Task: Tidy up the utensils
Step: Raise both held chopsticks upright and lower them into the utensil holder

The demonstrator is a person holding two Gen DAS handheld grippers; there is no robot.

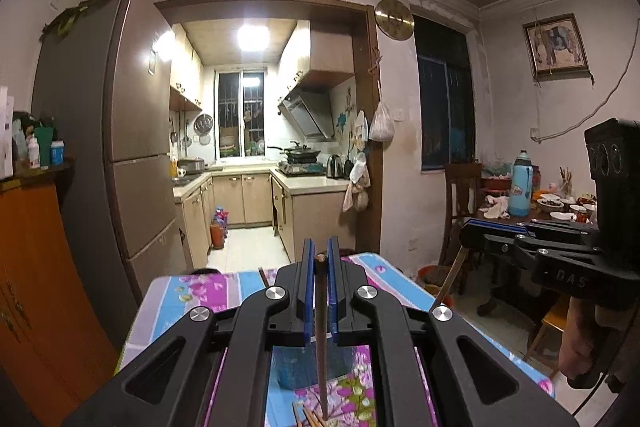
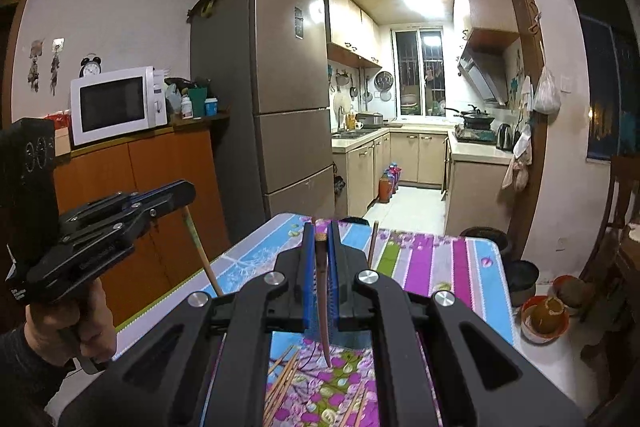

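My left gripper (image 1: 320,255) is shut on a dark brown chopstick (image 1: 321,339) that hangs tip-down over a blue cup (image 1: 298,367) on the floral tablecloth (image 1: 192,291). My right gripper (image 2: 321,237) is shut on another brown chopstick (image 2: 325,323), held tip-down above loose chopsticks (image 2: 282,383) lying on the cloth. Each gripper shows in the other's view, the right one (image 1: 466,233) with a chopstick (image 1: 450,277) under it, the left one (image 2: 188,193) with a chopstick (image 2: 202,253) under it. More loose chopsticks (image 1: 310,417) lie below the cup.
A chopstick end (image 2: 373,243) sticks up beyond my right fingers. A fridge (image 2: 276,99) and orange cabinet (image 2: 160,195) stand left of the table. A dining table (image 1: 560,215) with bowls and a thermos is on the right. Bowls (image 2: 544,319) sit on the floor.
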